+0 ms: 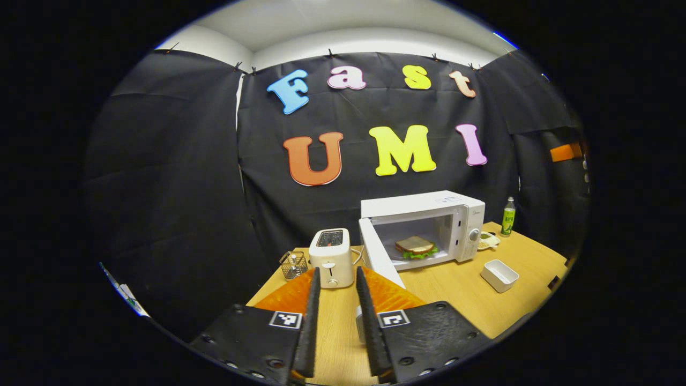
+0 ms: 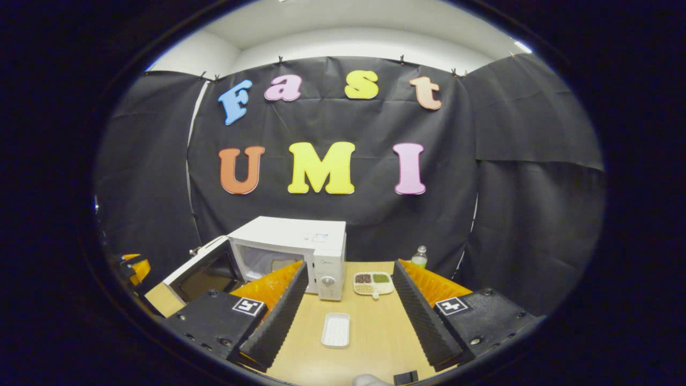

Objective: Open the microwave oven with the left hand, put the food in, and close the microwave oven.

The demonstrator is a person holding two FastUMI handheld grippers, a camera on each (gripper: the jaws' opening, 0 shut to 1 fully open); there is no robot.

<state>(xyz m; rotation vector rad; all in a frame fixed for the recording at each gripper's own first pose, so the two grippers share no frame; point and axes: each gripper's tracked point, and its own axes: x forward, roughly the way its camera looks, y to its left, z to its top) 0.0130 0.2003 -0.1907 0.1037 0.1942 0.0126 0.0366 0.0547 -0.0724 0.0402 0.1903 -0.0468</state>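
Now, going from the left in the left gripper view, a small wire basket point(image 1: 293, 265) is standing at the far left corner of the wooden table point(image 1: 445, 289), and just beside it a white toaster point(image 1: 332, 257) is sitting. The left gripper point(image 1: 336, 280) is hovering over the near part of the table with its fingers spread a little way apart and gripping nothing; the toaster is showing in the gap between them. Next comes the white microwave oven point(image 1: 423, 225), with its door point(image 1: 379, 260) hanging wide open toward the toaster side. The food, a sandwich point(image 1: 415, 247) with green leaf showing at its edge, is lying inside the oven's chamber. To the right of the oven a small divided dish point(image 1: 488, 240) is resting, behind it a green bottle point(image 1: 508, 216) is standing upright, and nearer the camera a white rectangular tray point(image 1: 499, 275) is sitting apart from the rest.

In the right gripper view, the oven point(image 2: 292, 252) is sitting at the left with its door point(image 2: 201, 273) swung outward. The right gripper point(image 2: 348, 273) is holding its fingers spread wide, holding nothing, and between them the tray point(image 2: 336, 329) and the divided dish point(image 2: 373, 283) are lying on the table point(image 2: 370, 332).
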